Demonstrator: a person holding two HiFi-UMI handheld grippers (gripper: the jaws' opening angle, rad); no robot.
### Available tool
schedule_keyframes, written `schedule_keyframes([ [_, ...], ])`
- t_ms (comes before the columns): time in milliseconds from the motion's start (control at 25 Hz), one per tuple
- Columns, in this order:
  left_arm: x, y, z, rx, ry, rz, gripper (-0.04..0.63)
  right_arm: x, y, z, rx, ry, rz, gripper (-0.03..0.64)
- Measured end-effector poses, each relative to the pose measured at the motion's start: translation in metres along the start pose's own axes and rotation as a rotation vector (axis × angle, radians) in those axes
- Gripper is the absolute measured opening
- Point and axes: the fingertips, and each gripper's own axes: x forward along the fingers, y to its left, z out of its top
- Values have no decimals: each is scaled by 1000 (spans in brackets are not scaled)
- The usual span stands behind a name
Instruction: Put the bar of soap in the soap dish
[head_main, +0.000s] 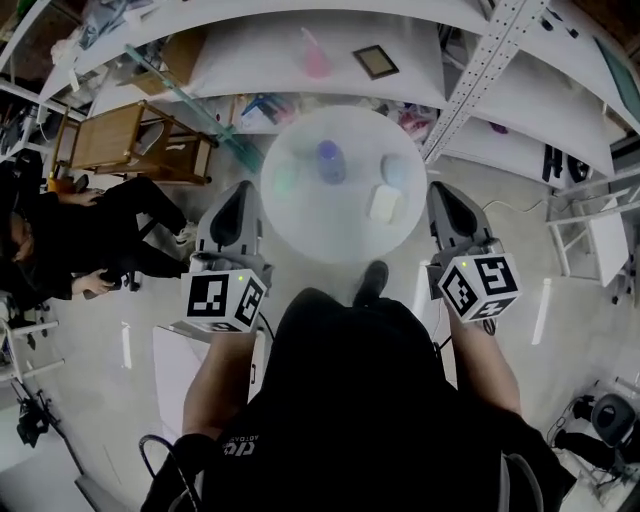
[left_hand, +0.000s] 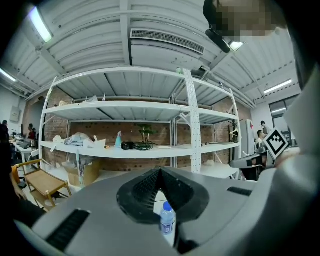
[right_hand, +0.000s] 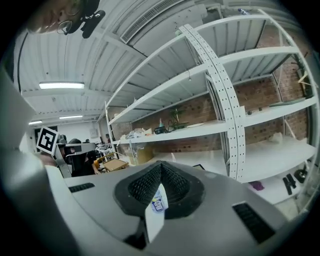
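Note:
A white bar of soap (head_main: 384, 204) lies on the round white table (head_main: 330, 235), right of centre. Just beyond it sits a pale blue item (head_main: 396, 170) that may be the soap dish; it is too blurred to be sure. My left gripper (head_main: 240, 197) is at the table's left edge and my right gripper (head_main: 447, 197) at its right edge, both short of the soap. In the left gripper view the left gripper (left_hand: 160, 172) has its jaws together and nothing between them. The right gripper (right_hand: 161, 167) looks the same in its own view. A blue-capped bottle (left_hand: 167, 219) shows below the jaws.
The bottle (head_main: 328, 160) stands mid-table, with a faint greenish item (head_main: 287, 180) to its left. White shelving (head_main: 500, 60) runs behind the table. A seated person (head_main: 60, 240) and a wooden rack (head_main: 120, 140) are off to the left.

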Motion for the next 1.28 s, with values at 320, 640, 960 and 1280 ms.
schedule_keyframes([
  [320,29,6,-8,-27,-2,34,6,42,-11,-15,-11,25,57,6],
  [640,52,41,-27,-4,18,26,6,97,-21,-36,-40,99,21,6],
  [960,76,57,-46,-20,44,-26,6,151,-31,-87,-62,219,7,6],
  [1280,112,75,-66,-50,57,-35,6,191,-88,-159,-81,373,-92,6],
])
